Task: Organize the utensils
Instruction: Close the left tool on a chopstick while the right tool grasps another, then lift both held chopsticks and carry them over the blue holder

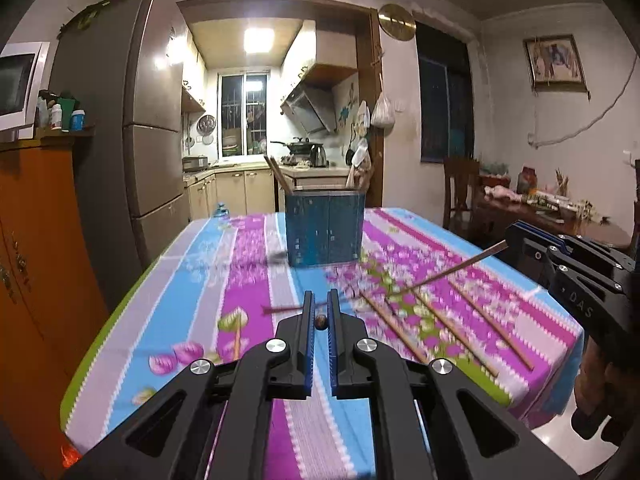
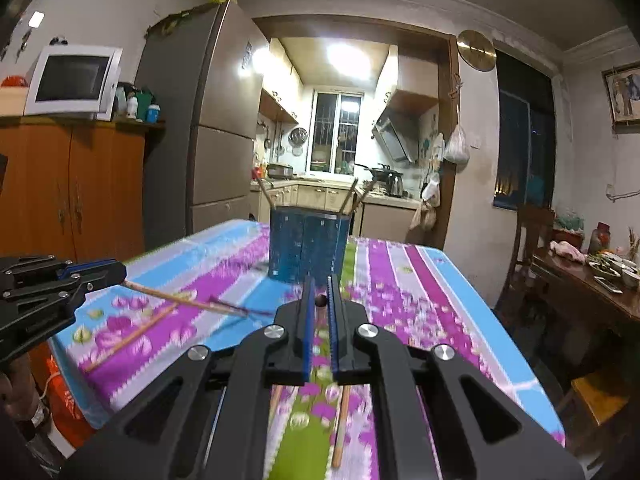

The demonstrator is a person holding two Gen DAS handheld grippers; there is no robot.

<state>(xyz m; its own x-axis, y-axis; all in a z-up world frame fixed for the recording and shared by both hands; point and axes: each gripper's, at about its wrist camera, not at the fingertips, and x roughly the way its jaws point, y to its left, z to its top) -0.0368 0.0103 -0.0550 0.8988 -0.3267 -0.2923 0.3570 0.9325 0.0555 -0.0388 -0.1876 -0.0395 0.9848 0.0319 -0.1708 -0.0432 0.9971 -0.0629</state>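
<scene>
Holding thin brown chopsticks (image 1: 448,272) in closed jaws, blue speckled holder (image 1: 325,229) beyond

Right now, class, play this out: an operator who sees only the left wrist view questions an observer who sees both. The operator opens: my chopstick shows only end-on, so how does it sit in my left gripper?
Observer: In the right wrist view, your left gripper clamps the chopstick by one end. The rest juts out over the tablecloth.
Operator: Is the right side of the blue holder free?
Observer: No. The blue holder has leaning chopsticks at its right rim too.
</scene>
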